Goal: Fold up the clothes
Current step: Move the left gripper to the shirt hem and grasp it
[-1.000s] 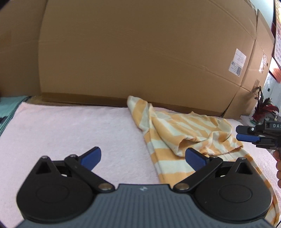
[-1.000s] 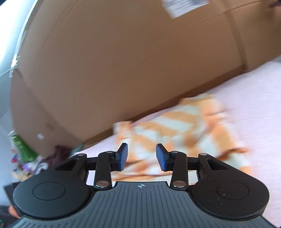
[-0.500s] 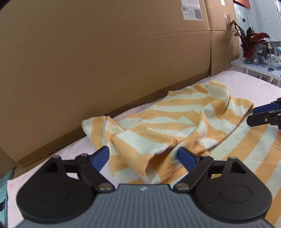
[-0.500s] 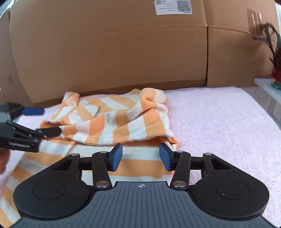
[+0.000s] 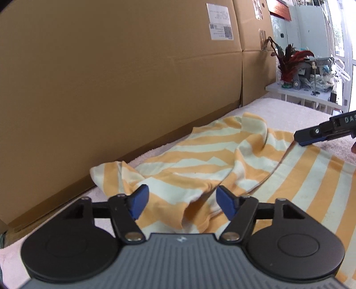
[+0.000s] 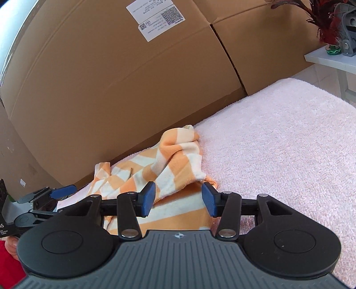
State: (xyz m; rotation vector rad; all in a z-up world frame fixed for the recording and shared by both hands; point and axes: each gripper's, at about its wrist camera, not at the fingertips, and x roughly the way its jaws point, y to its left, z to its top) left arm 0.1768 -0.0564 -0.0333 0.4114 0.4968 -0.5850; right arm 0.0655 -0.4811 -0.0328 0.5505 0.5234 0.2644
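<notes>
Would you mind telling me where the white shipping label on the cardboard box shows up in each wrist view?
Left wrist view: the shipping label sits at the top, right of centre.
Right wrist view: the shipping label sits at the top, left of centre, tilted.
Shared landmark: the vertical seam between cardboard boxes, just right of the label.
</notes>
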